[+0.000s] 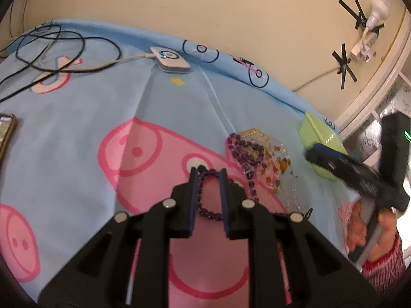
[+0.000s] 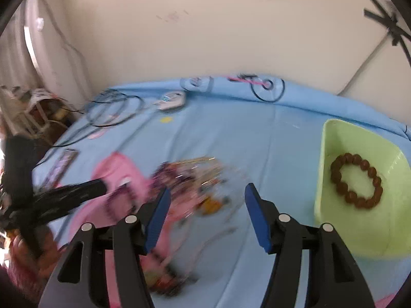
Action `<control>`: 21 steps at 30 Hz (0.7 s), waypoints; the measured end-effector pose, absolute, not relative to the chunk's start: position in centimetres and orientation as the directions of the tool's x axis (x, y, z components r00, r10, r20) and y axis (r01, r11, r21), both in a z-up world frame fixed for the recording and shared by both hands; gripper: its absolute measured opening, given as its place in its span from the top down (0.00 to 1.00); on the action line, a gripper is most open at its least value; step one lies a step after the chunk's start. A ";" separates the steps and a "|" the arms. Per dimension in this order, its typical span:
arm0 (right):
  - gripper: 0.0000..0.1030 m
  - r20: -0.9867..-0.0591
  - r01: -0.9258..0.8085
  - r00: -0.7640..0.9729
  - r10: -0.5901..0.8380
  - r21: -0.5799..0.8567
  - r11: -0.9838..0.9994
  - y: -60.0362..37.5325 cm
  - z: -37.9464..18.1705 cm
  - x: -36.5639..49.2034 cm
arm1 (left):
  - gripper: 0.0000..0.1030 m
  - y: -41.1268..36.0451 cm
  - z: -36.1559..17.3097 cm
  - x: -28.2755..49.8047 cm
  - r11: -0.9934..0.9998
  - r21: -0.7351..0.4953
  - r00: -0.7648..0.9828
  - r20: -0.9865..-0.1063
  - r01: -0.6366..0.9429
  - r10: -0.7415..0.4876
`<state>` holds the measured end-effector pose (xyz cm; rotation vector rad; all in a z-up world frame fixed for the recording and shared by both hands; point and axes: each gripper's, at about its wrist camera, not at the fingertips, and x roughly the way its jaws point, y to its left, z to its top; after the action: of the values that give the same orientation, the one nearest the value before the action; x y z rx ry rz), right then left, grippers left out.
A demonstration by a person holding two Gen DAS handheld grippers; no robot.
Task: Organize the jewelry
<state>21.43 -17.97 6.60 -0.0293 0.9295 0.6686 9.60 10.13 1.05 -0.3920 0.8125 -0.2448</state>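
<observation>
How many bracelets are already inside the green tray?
1: a brown bead bracelet lies on the floor of the green tray. The tray's near corner is out of view, so something could be hidden there.

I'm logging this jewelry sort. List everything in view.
purple bead bracelet: one, dark purple, between left gripper's fingers
jewelry pile: one tangle, purple, amber, gold, on sheet
brown bead bracelet: one, inside tray
tray: one, pale green, right of pile
sheet: one, blue with pink cartoon
white device: one, far edge
cables: several, black, far left
phone: one, left edge
left hand-held gripper: black, blue pads
right hand-held gripper: open, empty
</observation>
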 end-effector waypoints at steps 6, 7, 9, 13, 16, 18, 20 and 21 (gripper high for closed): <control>0.76 -0.824 -0.518 0.340 0.454 0.239 0.821 -16.7 5.3 26.9 | 0.85 10.2 1.1 9.7 0.899 -0.431 0.662 -0.652 0.078 -0.370; 0.78 -0.835 -0.523 0.326 0.444 0.232 0.820 -16.6 5.2 27.1 | 0.85 10.3 1.1 9.8 0.899 -0.430 0.661 -0.652 0.081 -0.372; 0.84 -0.855 -0.555 0.324 0.404 0.174 0.813 -16.3 5.1 26.8 | 0.85 10.2 1.1 9.8 0.899 -0.430 0.660 -0.652 0.082 -0.372; 0.87 -0.885 -0.603 0.324 0.334 0.078 0.794 -15.0 4.0 26.4 | 0.85 9.9 1.4 9.6 0.902 -0.421 0.667 -0.644 0.097 -0.373; 1.00 -0.871 -0.640 0.321 0.371 0.089 0.764 -13.9 3.6 26.5 | 0.85 9.6 1.7 9.6 0.912 -0.393 0.678 -0.640 0.117 -0.363; 1.00 -0.869 -0.639 0.307 0.389 0.115 0.761 -13.6 3.5 26.6 | 0.85 9.4 1.9 9.5 0.921 -0.371 0.688 -0.639 0.115 -0.344; 1.00 -0.845 -0.625 0.333 0.418 0.134 0.769 -14.0 4.7 26.4 | 0.85 9.3 2.2 9.3 0.926 -0.359 0.702 -0.629 0.119 -0.334; 1.00 -0.829 -0.615 0.348 0.438 0.151 0.774 -14.3 5.7 26.2 | 0.85 9.3 2.3 9.2 0.928 -0.351 0.709 -0.624 0.121 -0.329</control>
<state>26.18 -14.30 5.69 -0.2003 1.0047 0.6890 9.17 9.28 2.31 -0.2956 0.7430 -0.2537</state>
